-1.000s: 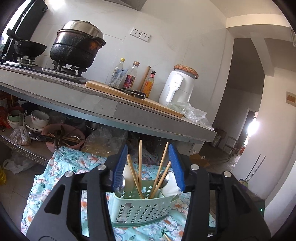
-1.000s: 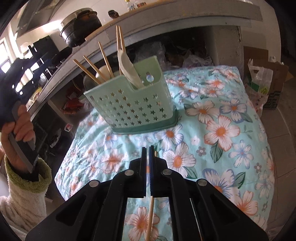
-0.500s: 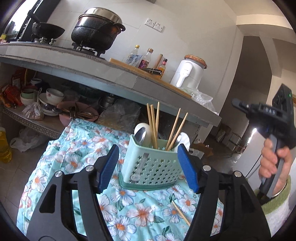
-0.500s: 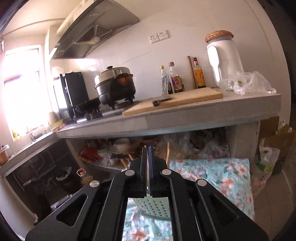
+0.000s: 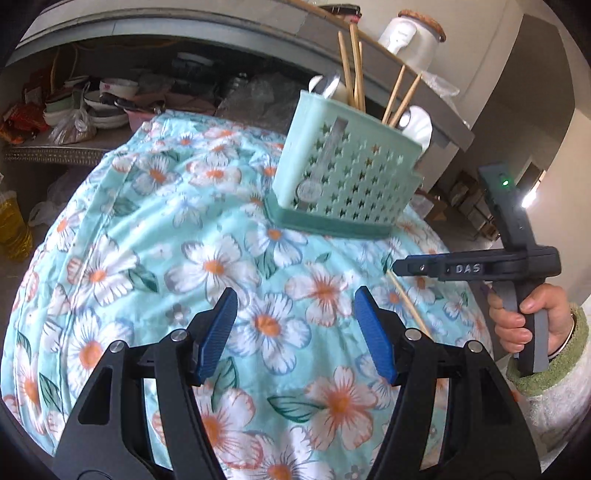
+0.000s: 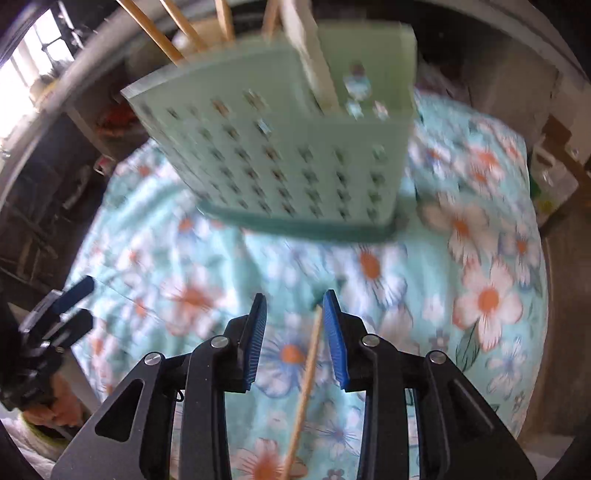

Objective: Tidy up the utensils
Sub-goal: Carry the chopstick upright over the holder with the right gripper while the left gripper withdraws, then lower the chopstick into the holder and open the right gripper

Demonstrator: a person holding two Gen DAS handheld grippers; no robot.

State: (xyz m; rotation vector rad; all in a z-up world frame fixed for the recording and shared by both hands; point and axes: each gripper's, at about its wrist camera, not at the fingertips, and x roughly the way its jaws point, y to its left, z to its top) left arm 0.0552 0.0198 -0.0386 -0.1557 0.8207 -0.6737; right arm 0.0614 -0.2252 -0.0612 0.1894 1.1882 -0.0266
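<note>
A mint-green perforated basket (image 5: 347, 173) stands on the floral cloth (image 5: 147, 240) and holds several chopsticks and spoons. It is blurred in the right wrist view (image 6: 288, 158). One loose chopstick (image 6: 308, 373) lies on the cloth between the pads of my right gripper (image 6: 295, 325). Those jaws are opening, and the stick lies close to the right pad with no pad pressing on it. In the left wrist view the same chopstick (image 5: 408, 304) runs under the right gripper (image 5: 399, 266), which a hand (image 5: 524, 317) holds. My left gripper (image 5: 295, 325) hangs open and empty over the cloth, in front of the basket.
A grey counter edge (image 5: 221, 33) overhangs the far side of the cloth. Beneath it is a shelf with bowls and bags (image 5: 103, 99). A yellow oil bottle (image 5: 11, 229) stands on the floor at left. A white appliance (image 5: 406, 33) sits on the counter.
The right gripper was shut and swung up toward the counter; it now points down at the cloth with its jaws apart around the chopstick. The left gripper has dropped, tilted downward and opened wider.
</note>
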